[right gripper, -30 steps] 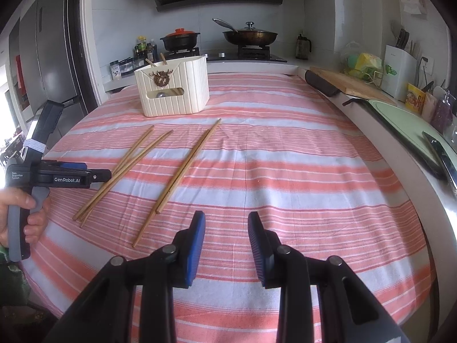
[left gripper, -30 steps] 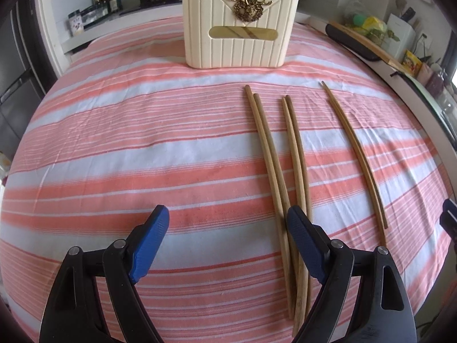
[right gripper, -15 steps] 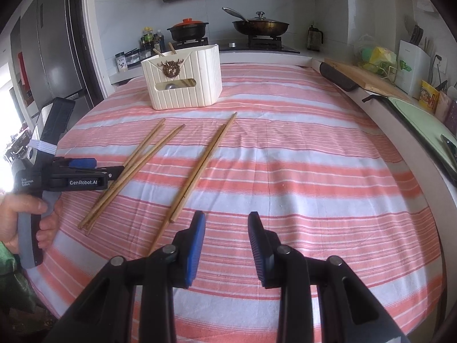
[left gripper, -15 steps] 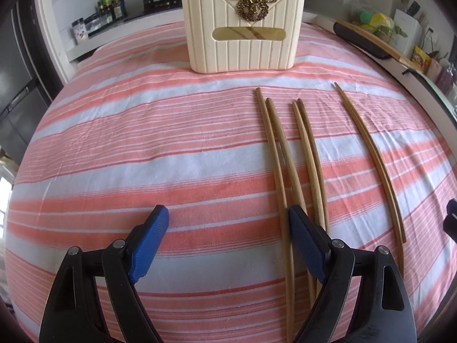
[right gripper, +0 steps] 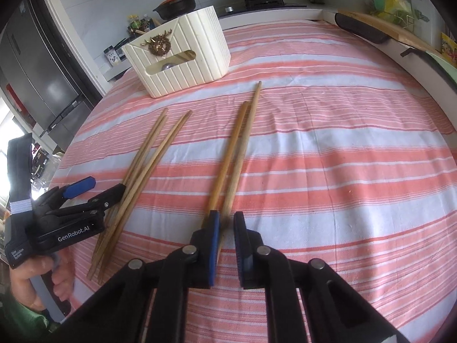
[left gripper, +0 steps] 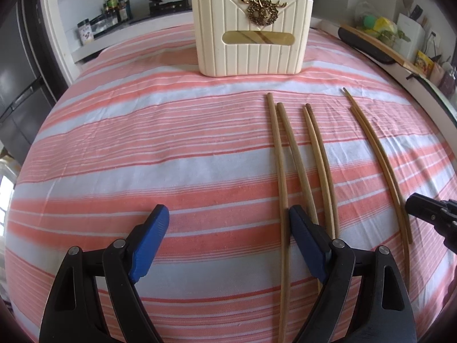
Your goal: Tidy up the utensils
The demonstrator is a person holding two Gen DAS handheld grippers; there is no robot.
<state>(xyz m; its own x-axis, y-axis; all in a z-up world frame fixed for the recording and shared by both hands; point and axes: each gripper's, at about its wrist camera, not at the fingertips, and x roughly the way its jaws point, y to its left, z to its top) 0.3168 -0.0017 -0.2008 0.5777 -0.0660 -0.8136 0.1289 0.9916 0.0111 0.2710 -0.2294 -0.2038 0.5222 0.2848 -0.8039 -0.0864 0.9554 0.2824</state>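
Observation:
Several wooden chopsticks lie on the striped cloth. One pair (right gripper: 234, 148) runs toward my right gripper (right gripper: 227, 217). Its jaws are closing: one stick of that pair lies between the pads against the left one, with a sliver of cloth showing before the right pad. The other stick passes behind the left pad. My left gripper (left gripper: 227, 213) hovers open over bare cloth, its right finger (left gripper: 305, 237) above the near ends of another pair (left gripper: 281, 171). A cream ribbed holder (left gripper: 251, 54) with a gold deer badge stands at the far side, with chopsticks inside it.
A third pair (left gripper: 320, 165) lies between the other two. A person's hand (right gripper: 34, 280) grips the left tool's handle. Pots on a stove, jars, a cutting board (right gripper: 380, 25) and a fridge (right gripper: 37, 65) ring the table's far edges.
My right gripper moved forward and down onto the near ends of the right-hand pair, and its jaws narrowed around one stick. The left gripper stayed open and barely moved.

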